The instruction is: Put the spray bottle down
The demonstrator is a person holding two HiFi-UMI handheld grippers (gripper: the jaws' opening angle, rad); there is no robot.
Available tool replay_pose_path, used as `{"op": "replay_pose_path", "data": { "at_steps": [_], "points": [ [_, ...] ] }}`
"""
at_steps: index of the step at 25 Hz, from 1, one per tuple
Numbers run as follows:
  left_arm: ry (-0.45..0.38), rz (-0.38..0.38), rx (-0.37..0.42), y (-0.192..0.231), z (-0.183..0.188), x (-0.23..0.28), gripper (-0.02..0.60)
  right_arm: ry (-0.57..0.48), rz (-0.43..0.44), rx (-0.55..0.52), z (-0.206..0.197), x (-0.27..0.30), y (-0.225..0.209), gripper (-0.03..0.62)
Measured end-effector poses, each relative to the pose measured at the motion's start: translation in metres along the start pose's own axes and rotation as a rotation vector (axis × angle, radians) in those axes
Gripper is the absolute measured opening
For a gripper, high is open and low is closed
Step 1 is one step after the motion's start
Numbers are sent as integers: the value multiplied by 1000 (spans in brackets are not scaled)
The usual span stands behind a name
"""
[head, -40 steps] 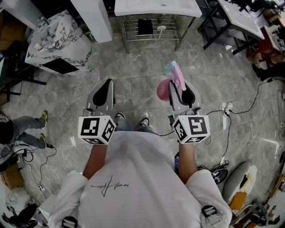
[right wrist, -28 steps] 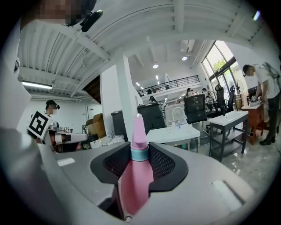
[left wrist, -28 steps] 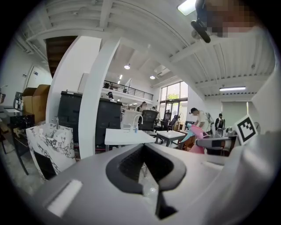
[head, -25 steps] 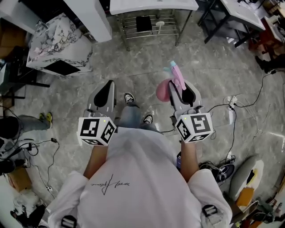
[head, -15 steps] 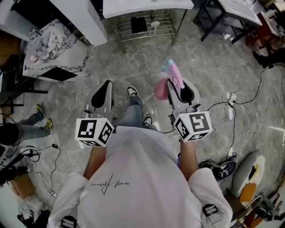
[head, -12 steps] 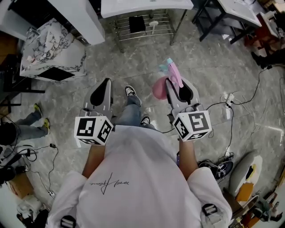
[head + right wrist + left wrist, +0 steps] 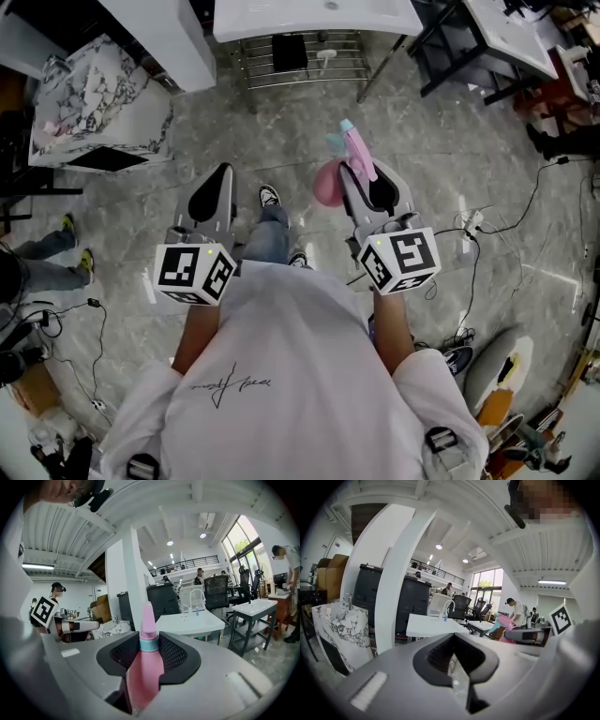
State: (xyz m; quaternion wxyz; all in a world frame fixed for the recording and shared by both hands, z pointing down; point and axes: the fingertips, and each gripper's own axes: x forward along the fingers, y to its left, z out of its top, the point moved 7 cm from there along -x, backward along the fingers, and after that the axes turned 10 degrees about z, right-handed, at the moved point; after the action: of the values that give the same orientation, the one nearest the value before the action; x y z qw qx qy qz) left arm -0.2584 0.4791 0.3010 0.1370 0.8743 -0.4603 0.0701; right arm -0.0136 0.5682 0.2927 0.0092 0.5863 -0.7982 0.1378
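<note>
Right gripper (image 7: 370,187) has the pink plastic spray bottle with the teal collar and trigger (image 7: 352,155). In the right gripper view the jaws are partly open and clamped on the bottle's neck, with the black pads pressing either side of the teal ring (image 7: 149,645). The pink nozzle cap pokes up past the jaw tips and the round pink body hangs below them.

The bottle (image 7: 148,667) looks roughly upright, long axis top to bottom, so I'd guess the base lands first on whatever it gets set on.

Left gripper (image 7: 214,192) is just riding along at centre-left of the head view, well apart from the bottle. In the left gripper view its jaws are together with nothing between them, just a sliver of floor showing under the pads.

The person is standing on the grey marble-look floor (image 7: 450,150), one sneaker (image 7: 268,196) out in front between the two grippers. There's nothing under the bottle but floor.

The closest flat spot straight ahead is the white table with a sink basin (image 7: 319,17) at top centre of the head view, with a wire rack shelf (image 7: 300,56) under it. It's also dead ahead in the right gripper view (image 7: 190,620).

My read is that's where it goes. It's well apart from the jaws though, so the right hand has ground to cover before any lowering, and the left isn't needed.
</note>
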Motion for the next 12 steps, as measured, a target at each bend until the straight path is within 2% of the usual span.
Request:
{"op": "replay_pose_path", "data": {
  "at_steps": [12],
  "points": [
    [11,-14,-6,59,42,98,51,46,34,0,34,117,-31,127]
  ]
}}
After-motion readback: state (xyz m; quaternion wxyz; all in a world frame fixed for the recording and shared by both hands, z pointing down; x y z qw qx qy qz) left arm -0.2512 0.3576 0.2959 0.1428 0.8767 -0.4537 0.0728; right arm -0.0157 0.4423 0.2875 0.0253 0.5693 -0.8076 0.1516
